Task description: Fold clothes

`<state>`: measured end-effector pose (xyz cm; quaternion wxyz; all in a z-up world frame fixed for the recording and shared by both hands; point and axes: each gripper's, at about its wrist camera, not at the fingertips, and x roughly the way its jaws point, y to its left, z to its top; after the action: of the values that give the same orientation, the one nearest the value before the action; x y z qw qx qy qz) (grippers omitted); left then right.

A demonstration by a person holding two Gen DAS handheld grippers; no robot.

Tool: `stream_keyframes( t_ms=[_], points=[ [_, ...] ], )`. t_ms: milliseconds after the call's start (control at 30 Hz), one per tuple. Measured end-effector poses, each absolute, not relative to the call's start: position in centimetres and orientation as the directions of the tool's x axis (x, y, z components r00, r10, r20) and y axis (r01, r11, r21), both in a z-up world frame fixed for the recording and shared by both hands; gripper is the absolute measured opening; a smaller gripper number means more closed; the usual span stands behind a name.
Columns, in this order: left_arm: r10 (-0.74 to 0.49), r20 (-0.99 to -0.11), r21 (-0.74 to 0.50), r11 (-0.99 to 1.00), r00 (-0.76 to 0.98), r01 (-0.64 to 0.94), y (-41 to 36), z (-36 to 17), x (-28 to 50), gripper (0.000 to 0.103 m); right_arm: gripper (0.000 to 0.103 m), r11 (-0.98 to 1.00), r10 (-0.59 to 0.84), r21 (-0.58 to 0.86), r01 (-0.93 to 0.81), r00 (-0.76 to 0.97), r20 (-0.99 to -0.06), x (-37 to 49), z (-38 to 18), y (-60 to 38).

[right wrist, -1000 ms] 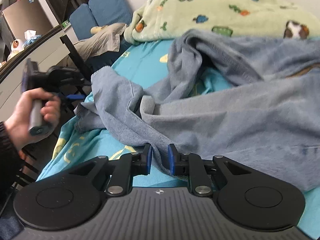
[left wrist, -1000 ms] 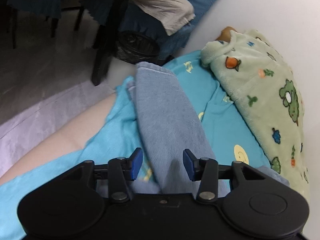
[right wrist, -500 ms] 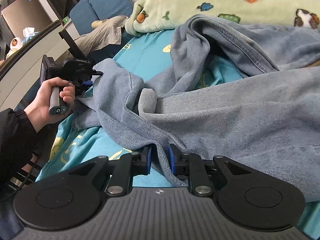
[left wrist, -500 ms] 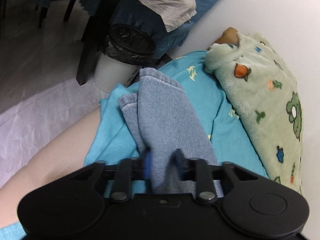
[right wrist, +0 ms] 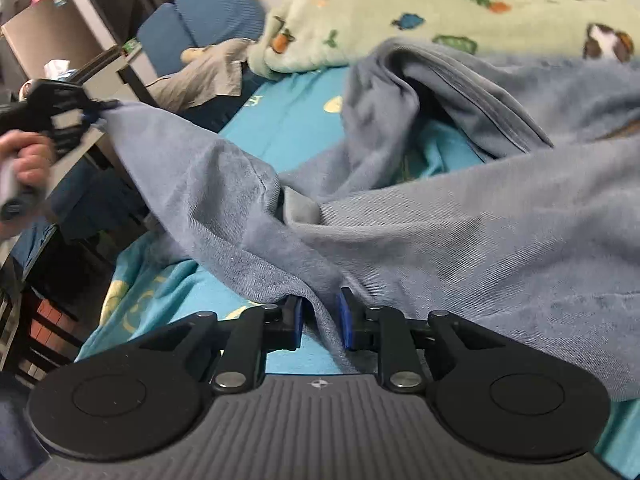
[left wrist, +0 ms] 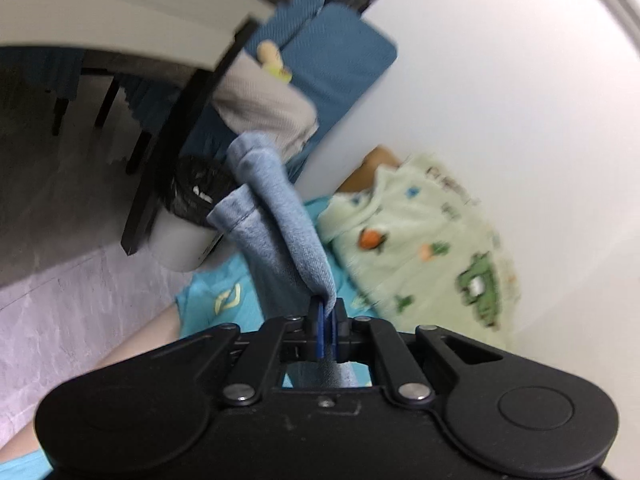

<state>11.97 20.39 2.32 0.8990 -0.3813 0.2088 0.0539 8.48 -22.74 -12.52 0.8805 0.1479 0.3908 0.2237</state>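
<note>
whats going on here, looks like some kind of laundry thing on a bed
A person with a handheld gripper in each hand is working a blue-grey garment on a bed with a turquoise sheet. The left gripper is shut on one end of the garment and holds it raised off the bed. The right gripper has a fold of cloth between its fingers, with a gap showing. A green patterned blanket lies behind.

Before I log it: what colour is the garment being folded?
Faded blue-grey garment, best in the right wrist view.

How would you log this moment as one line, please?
left gripper: shut on sweatshirt sleeve, lifted | right gripper: fabric between fingers, gap showing | bed sheet
</note>
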Motion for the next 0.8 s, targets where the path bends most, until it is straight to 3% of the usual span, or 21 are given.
stream_keyframes(
  t_ms=[167, 300, 533, 700, 800],
  points=[
    [-0.019, -0.456, -0.683, 0.649, 0.89, -0.336, 23.4, 4.3, 4.6, 0.002, 0.021, 0.838, 0.536, 0.468, -0.279, 0.58, -0.614, 8.1, -12.0, -23.0],
    [-0.015, -0.615, -0.651, 0.573, 0.788, -0.498, 26.0, 1.0, 1.7, 0.002, 0.021, 0.839, 0.534, 0.475, -0.267, 0.578, -0.618, 7.3, -11.5, -23.2],
    [-0.07, -0.676, -0.635, 0.561, 0.734, -0.531, 27.4, -2.4, 0.0, 0.004, 0.021, 0.873, 0.465, 0.441, -0.208, 0.628, -0.624, 6.5, -10.5, -24.1],
    [-0.078, -0.735, -0.531, 0.685, 0.674, -0.499, 25.8, -1.0, -1.0, 0.014, 0.021, 0.915, 0.351, 0.383, -0.123, 0.709, -0.612, 6.4, -9.8, -25.9],
    [-0.062, -0.739, -0.48, 0.747, 0.67, -0.46, 24.5, -0.2, -2.3, 0.028, 0.021, 0.929, 0.296, 0.363, -0.075, 0.74, -0.604, 6.6, -9.8, -27.2]
  ],
)
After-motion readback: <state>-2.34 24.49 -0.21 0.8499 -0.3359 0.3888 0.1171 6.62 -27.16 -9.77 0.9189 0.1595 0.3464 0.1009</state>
